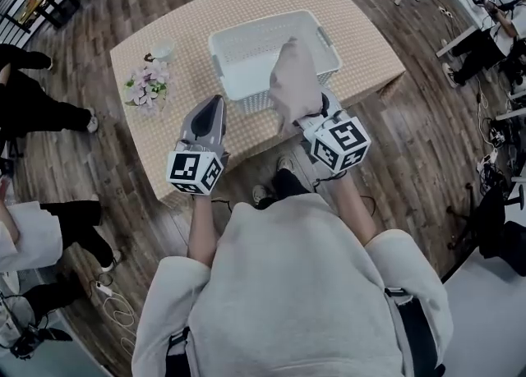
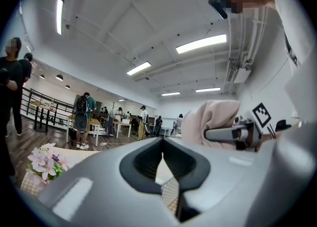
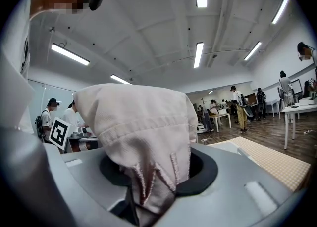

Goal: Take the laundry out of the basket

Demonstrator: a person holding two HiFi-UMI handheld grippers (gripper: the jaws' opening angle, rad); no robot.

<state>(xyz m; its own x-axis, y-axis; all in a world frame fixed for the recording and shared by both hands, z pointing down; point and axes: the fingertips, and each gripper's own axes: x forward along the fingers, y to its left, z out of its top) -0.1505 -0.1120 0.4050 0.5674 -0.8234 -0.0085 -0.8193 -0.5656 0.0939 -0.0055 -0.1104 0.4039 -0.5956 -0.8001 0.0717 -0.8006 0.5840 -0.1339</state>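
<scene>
right tool [image 3: 148, 191] tips under cloth [image 3: 143, 132], basket [image 1: 246, 59] front hidden

This is looking like a big open lab or office hall: strip lights [image 3: 198, 53] are glowing overhead, people [image 2: 81, 110] are standing around white desks [image 2: 106, 128], and cables [image 1: 115, 310] are trailing over the plank floor [image 1: 411, 145] at seven o'clock.

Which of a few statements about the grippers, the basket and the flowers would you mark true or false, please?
1. The right gripper is clamped on a pale garment. True.
2. The left gripper holds a second garment. False: its jaws are together with nothing between them.
3. The flowers lie inside the basket. False: they lie on the table, left of the basket.
4. The basket stands on the checked table. True.
</scene>
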